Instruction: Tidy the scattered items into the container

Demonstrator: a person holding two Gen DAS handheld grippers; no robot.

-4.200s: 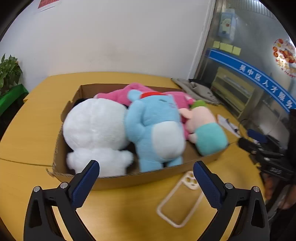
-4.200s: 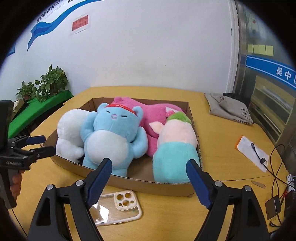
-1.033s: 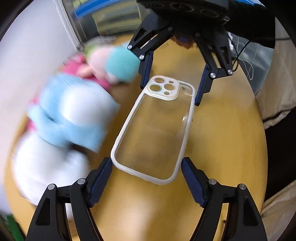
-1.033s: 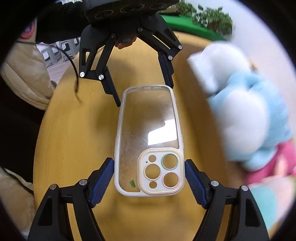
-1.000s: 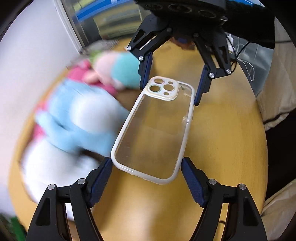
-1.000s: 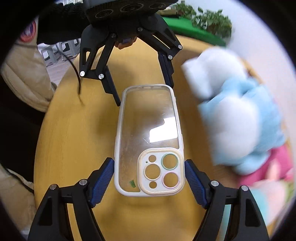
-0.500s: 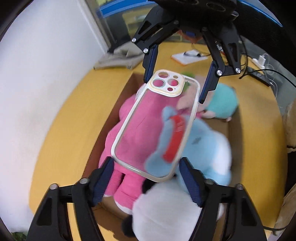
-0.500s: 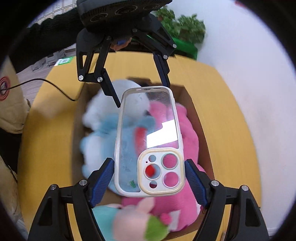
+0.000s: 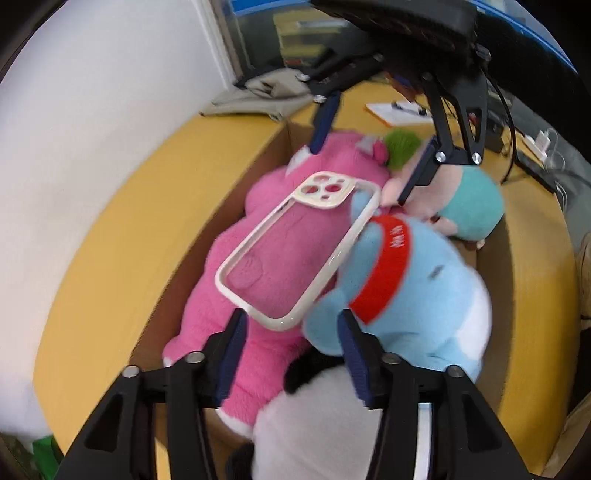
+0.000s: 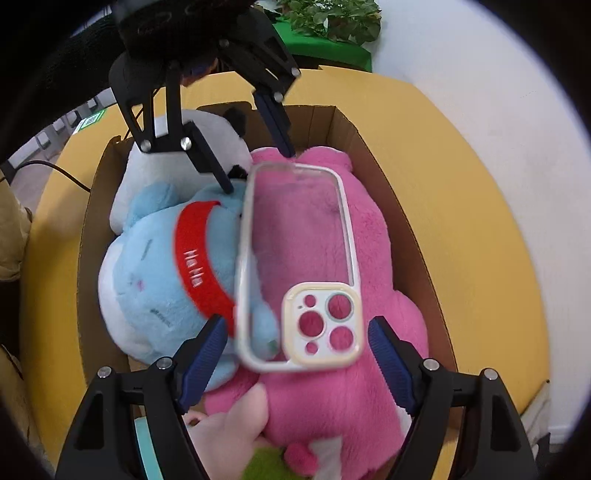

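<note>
A clear phone case with a cream camera frame (image 9: 295, 251) (image 10: 299, 266) lies tilted on the pink plush (image 9: 266, 280) (image 10: 332, 251) inside the cardboard box (image 9: 273, 147) (image 10: 384, 177). Both grippers hover above it, facing each other, jaws open. My left gripper (image 9: 291, 332) has the case's lower end just ahead of its fingers, no contact visible. My right gripper (image 10: 295, 343) straddles the camera end with gaps on both sides. A blue plush with a red band (image 9: 406, 288) (image 10: 162, 266) lies beside the pink one.
The box also holds a white panda plush (image 10: 207, 147) (image 9: 332, 424) and a pink-and-teal plush (image 9: 469, 203). The box stands on a round yellow table (image 9: 110, 240) (image 10: 461, 147). A grey cloth (image 9: 258, 96), papers and cables lie beyond the box. A plant (image 10: 332, 18) stands by the wall.
Both grippers carried the case from above the table to over the box. It has dropped out of both grips and now rests tilted on the pink plush.
</note>
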